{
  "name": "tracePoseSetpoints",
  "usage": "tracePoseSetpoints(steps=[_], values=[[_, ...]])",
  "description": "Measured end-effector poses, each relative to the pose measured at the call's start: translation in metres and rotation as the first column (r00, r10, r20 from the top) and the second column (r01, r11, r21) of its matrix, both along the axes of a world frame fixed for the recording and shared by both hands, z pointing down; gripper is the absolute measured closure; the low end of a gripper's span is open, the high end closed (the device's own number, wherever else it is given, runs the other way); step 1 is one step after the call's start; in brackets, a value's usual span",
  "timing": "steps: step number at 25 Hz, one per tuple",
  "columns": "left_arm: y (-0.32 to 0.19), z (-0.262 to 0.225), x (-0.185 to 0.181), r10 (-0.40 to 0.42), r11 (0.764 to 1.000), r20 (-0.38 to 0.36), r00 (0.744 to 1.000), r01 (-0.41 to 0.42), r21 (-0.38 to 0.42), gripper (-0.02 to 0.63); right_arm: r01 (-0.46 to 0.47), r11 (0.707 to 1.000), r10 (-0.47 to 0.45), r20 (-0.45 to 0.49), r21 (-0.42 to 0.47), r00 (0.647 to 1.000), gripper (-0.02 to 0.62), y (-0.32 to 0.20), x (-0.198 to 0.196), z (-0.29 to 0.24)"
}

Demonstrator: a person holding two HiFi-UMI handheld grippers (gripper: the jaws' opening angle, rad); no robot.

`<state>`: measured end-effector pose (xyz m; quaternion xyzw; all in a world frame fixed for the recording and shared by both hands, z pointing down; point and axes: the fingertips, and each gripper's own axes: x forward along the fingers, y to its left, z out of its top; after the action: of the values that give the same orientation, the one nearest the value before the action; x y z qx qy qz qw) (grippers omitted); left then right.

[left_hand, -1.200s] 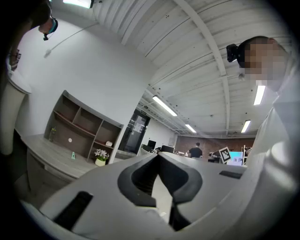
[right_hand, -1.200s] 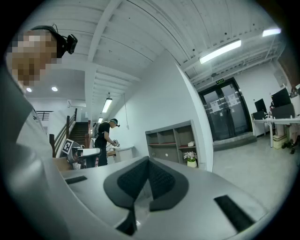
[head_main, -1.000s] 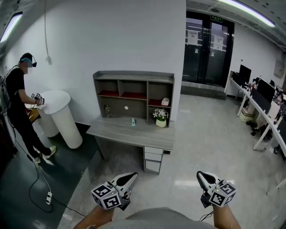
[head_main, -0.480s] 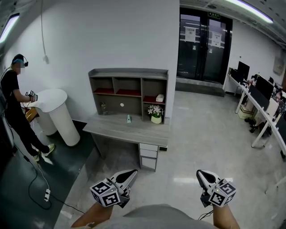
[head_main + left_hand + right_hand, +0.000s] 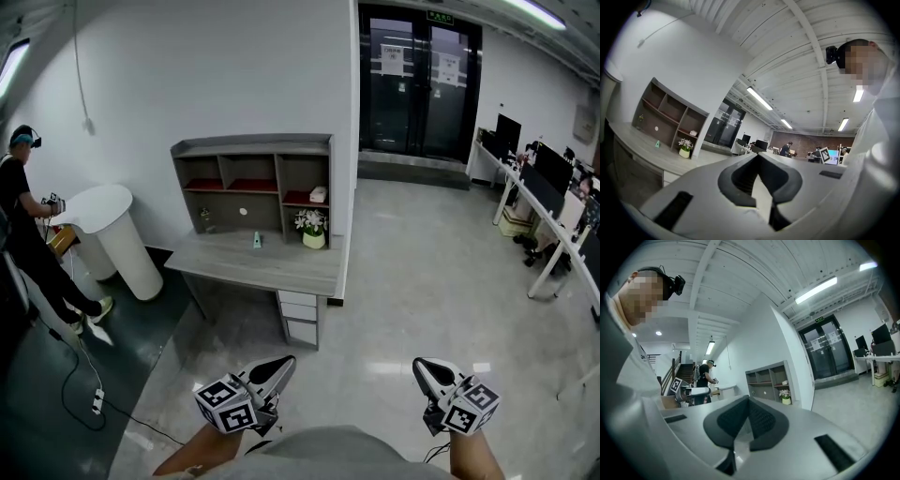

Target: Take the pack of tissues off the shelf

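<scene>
**Operator:** Report clearances ahead.

**Observer:** A pale glossy floor [image 5: 394, 281] lies open between both grippers and the grey wooden desk [image 5: 262, 267] at centre-left of the head view. The desk's near edge runs diagonally, and a white drawer unit [image 5: 300, 319] stands under its right end. Left of the desk stand a white cylindrical table [image 5: 117, 234] and a person in black [image 5: 23, 225]. A black cable [image 5: 80, 375] trails over the dark flooring at lower left. On the right, open floor runs up to the black glass doors [image 5: 417, 84] at the top.

**Operator:** Target location?

**Observer:** The small white pack of tissues [image 5: 319, 194] sits in the right compartment of the grey shelf unit [image 5: 253, 145] on the desk. It is above a white pot of flowers [image 5: 310, 230] and well apart from both grippers.

**Operator:** Gripper pose?

**Observer:** The left gripper [image 5: 284, 361] and right gripper [image 5: 419, 364] sit side by side at the bottom edge, with their tips angled toward each other. Each has its jaws together with nothing between them.
</scene>
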<state>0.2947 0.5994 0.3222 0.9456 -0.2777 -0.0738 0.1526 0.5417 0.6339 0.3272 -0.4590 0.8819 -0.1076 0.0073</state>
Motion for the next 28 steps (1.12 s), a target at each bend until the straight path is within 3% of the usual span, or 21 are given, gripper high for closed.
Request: tracePoseSetpoints(steps=[5,12,18,28], values=[[-0.003,0.005,0.015,0.013,1.0,0.021,1.0,-0.013,-0.013,0.589,0.012,1.0,-0.012,0.019,-0.018,1.0,0.578,-0.005,0.011,0.011],[-0.047,0.017,-0.003,0.01,0.999,-0.017,1.0,-0.011,-0.047,0.589,0.017,0.999,-0.017,0.005,-0.039,1.0,0.578,-0.047,-0.006,0.022],[-0.126,0.026,-0.048,0.037,0.998,-0.043,0.998,-0.039,-0.041,0.589,-0.004,1.0,0.003,-0.034,-0.031,0.999,0.578,-0.12,-0.053,0.021],[-0.284,0.008,-0.148,0.099,0.995,-0.036,0.994,-0.099,0.008,0.589,-0.03,0.999,0.031,-0.055,0.013,0.998,0.577,-0.274,-0.165,-0.009]])
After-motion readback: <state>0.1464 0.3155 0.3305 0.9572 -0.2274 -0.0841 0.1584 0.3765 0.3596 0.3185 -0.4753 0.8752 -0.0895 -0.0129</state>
